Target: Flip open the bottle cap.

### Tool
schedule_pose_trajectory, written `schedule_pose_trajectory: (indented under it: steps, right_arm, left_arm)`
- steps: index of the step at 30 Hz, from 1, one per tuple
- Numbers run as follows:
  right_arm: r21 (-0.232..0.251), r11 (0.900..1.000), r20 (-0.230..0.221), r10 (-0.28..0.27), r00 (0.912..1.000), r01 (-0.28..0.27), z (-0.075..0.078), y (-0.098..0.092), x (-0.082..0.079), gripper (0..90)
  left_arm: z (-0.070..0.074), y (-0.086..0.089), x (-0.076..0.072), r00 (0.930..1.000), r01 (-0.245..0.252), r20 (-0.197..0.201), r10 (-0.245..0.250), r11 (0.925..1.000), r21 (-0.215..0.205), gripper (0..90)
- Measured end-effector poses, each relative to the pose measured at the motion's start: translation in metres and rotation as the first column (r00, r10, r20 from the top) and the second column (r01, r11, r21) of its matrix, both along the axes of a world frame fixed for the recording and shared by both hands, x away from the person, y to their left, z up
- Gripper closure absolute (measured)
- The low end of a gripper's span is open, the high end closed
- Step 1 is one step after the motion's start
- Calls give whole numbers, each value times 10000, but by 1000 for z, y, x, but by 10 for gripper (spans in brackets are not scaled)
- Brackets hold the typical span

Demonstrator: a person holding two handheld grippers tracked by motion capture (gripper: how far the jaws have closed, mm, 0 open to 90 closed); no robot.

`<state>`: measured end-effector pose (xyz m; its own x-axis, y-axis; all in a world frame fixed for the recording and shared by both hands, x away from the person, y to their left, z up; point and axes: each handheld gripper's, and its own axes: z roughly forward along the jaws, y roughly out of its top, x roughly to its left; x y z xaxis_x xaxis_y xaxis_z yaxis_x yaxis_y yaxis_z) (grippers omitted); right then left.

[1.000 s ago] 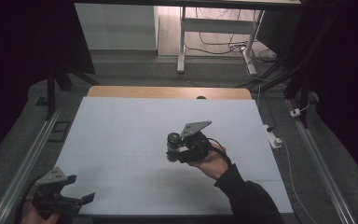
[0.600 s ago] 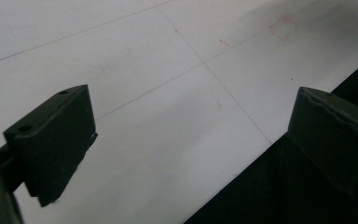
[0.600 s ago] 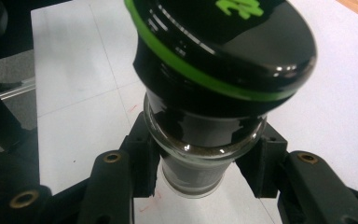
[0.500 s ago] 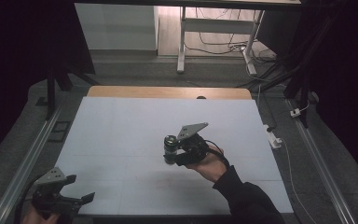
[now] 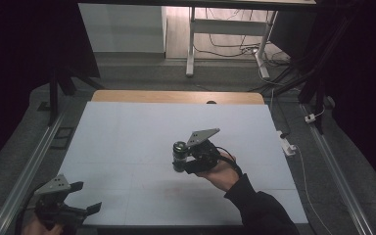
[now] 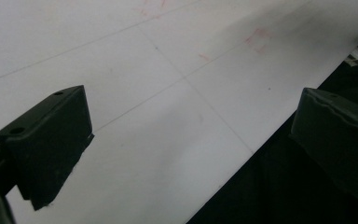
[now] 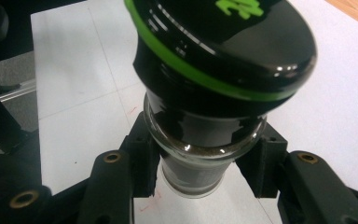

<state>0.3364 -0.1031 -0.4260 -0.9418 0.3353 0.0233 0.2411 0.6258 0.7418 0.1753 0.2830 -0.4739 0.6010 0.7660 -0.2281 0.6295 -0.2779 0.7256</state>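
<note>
Glass jar [image 7: 200, 154] with black lid [image 7: 223, 42], green ring round the lid's rim, green mark on top. Clamped at the glass neck between the two pads of the right gripper [image 7: 200, 168], lid toward the camera, glass base beyond the jaws. Dark contents visible through the glass; kind not readable. In the high view, same jar [image 5: 179, 155] at the left end of the right gripper [image 5: 186, 161], held over the middle of the white table sheet [image 5: 127, 132]; contact with the sheet not readable. Right hand [image 5: 220, 171] behind the gripper, dark sleeve [image 5: 259, 210] running off toward the bottom edge.

Grasp firm: pads pressed on either side of the neck.

Around the jar: bare white sheet on every side, thin grid lines and faint red marks [image 7: 147, 205] just beneath the jaws. Wooden table edge [image 5: 176, 96] well beyond the gripper, far side.

Left gripper [image 5: 73, 203] well apart from the jar, at the near left corner of the sheet, jaws spread wide, nothing between them. From its own camera: left gripper [image 6: 191, 140] over the sheet's edge, white surface [image 6: 144, 93] with faint red marks [image 6: 258, 37] ahead, dark floor past the edge.

Off the table, right of the right gripper: white power strip [image 5: 286, 143] on the grey floor. Metal rails [image 5: 24, 176] along both sides. Desk legs [image 5: 191, 44] and cables at the back.
</note>
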Motion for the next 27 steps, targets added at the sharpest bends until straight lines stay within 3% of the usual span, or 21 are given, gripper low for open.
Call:
schedule_pose_trajectory:
  steps: [7, 11, 18, 21, 27]
  right_arm:
    - [-63, 10000, -18, 39, 10000, -39, -1, 2, -1, 527]
    - [-60, 10000, -12, 35, 10000, -35, -1, 1, -1, 527]
    - [-100, 9999, -7, 29, 10000, -29, -2, 2, 0, 527]
    - [-81, 10000, -31, 16, 10000, -16, -2, 2, 0, 527]
    - [-94, 10000, -96, 14, 10000, -15, -2, 3, -1, 527]
  left_arm:
    - [9, -8, 4, 9988, 305, 393, -291, 9989, -363, 0]
    - [13, -16, 5, 9972, 441, 608, -430, 9989, -162, 0]
    - [21, -33, 11, 9919, 867, 951, -847, 9961, -178, 0]
    - [24, -40, 15, 9904, 1052, 931, -1019, 9940, -309, 0]
    - [31, -54, 24, 9848, 1458, 964, -1445, 9893, -63, 0]
